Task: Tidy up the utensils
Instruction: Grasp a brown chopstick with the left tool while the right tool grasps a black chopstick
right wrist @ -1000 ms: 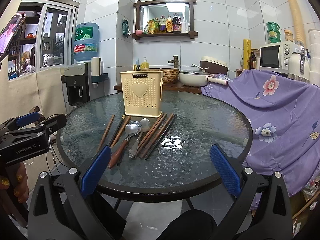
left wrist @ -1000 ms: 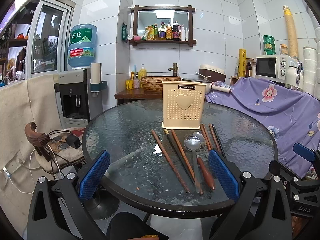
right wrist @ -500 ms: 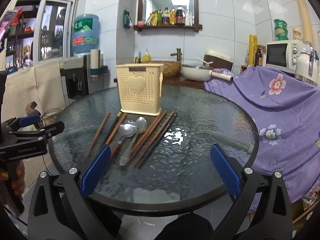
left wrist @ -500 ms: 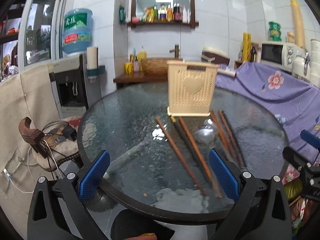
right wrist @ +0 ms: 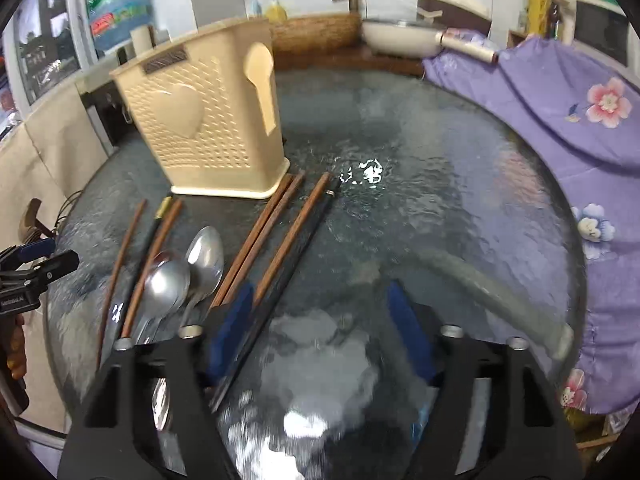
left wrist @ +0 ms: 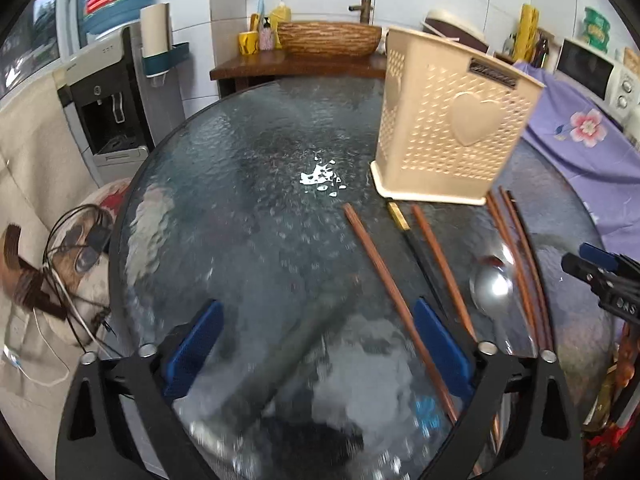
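Observation:
A beige perforated utensil holder [left wrist: 452, 128] with a heart on its side stands on the round glass table [left wrist: 248, 200]; it also shows in the right wrist view [right wrist: 208, 128]. In front of it lie several brown and black chopsticks [left wrist: 384, 276] [right wrist: 260, 240] and two metal spoons [left wrist: 492, 284] [right wrist: 168, 284]. My left gripper [left wrist: 316, 348] is open and empty, low over the table, its right finger [left wrist: 438, 352] beside the leftmost chopstick. My right gripper [right wrist: 320, 332] is open and empty, its left finger [right wrist: 230, 332] over the right-hand chopsticks.
A purple flowered cloth [right wrist: 560, 120] covers furniture right of the table. A water dispenser [left wrist: 108, 100] and a cushioned chair with cables [left wrist: 72, 256] stand left. A wooden counter with a woven basin [left wrist: 328, 36] and a white pan [right wrist: 400, 36] is behind.
Both grippers have moved forward and down over the table toward the utensils. The holder and utensils now look much closer. Both stay open.

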